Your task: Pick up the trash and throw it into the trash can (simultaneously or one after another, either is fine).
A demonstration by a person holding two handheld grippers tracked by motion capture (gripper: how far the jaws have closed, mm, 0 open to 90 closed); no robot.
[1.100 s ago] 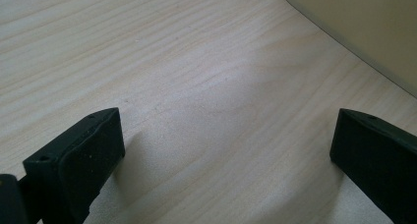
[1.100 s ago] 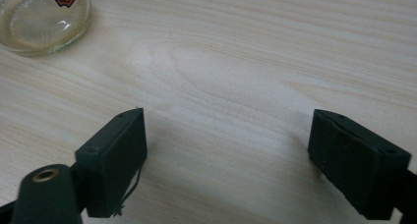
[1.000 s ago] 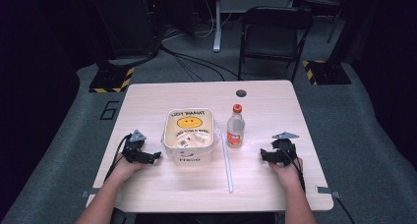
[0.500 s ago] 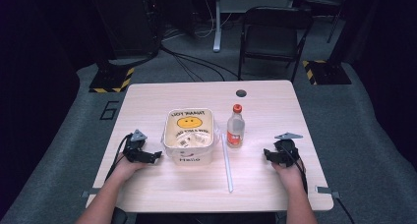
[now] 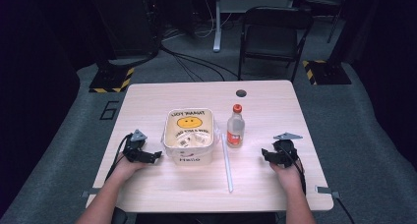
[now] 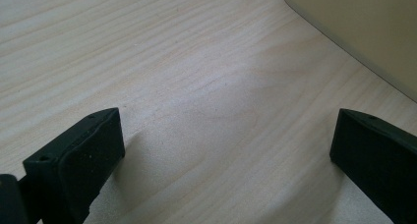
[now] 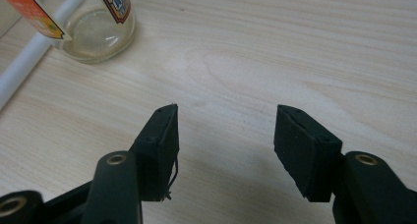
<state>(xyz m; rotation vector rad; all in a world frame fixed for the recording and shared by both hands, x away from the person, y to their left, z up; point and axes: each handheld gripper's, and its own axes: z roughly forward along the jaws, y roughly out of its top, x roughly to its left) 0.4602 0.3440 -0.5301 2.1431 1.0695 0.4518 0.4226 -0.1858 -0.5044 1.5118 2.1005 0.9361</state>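
Bottle point(image 5: 235, 130) (upright) near right gripper point(image 5: 266, 155)

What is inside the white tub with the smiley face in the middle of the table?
In the high view, the tub holds a few small white packets with dark print, lying on a yellow smiley-face sheet. Whatever lies beneath them is covered, and the print is too small to read.

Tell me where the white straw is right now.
In the high view, the white straw lies flat on the table, just right of the container, before the bottle.

A yellow smiley face is printed on the cream container point(image 5: 189, 130); the bottle point(image 5: 235, 127) is capped in red.
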